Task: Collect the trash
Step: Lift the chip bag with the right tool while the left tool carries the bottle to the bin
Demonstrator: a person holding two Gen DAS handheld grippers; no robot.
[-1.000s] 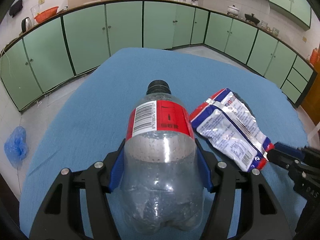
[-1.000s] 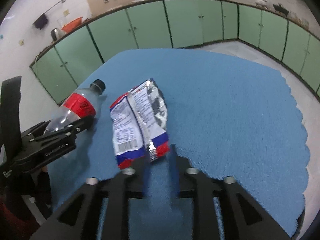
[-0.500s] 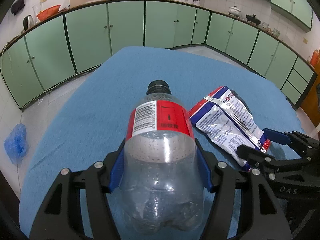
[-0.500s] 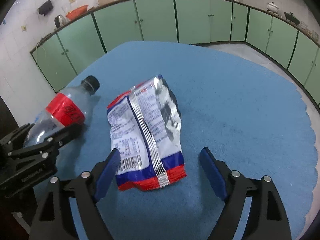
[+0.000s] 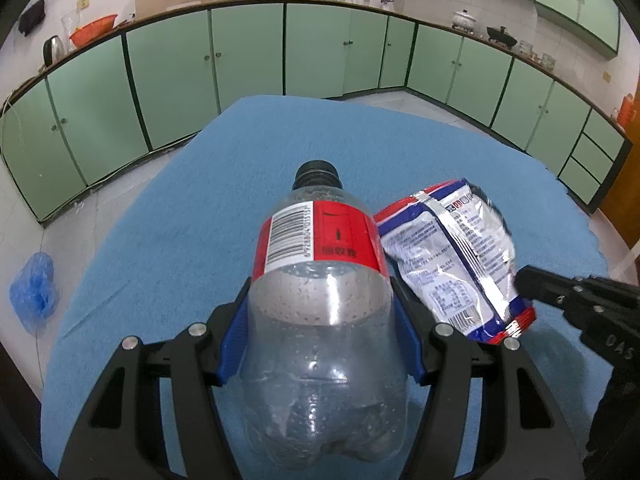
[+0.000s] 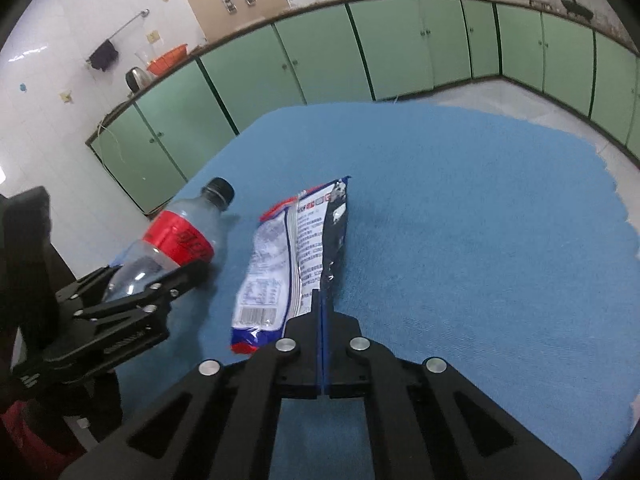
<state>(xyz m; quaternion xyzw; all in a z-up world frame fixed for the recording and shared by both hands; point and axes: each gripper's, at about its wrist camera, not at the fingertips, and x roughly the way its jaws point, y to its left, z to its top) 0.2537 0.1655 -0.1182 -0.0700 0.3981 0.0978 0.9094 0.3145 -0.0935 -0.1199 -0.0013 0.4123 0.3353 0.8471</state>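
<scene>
The left hand-held gripper (image 5: 320, 344) is clamping the clear plastic bottle (image 5: 320, 312) at the lower centre of its frame, above the blue desk (image 5: 208, 208). The right hand-held gripper (image 6: 323, 300) is pinching the snack wrapper (image 6: 296, 256) shut-jawed, mid-frame, just beside the bottle.

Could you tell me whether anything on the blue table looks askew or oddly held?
The snack bag is crumpled and folded up on edge, pinched at its near end by the shut right gripper. The bottle lies on its side in the left gripper.
</scene>
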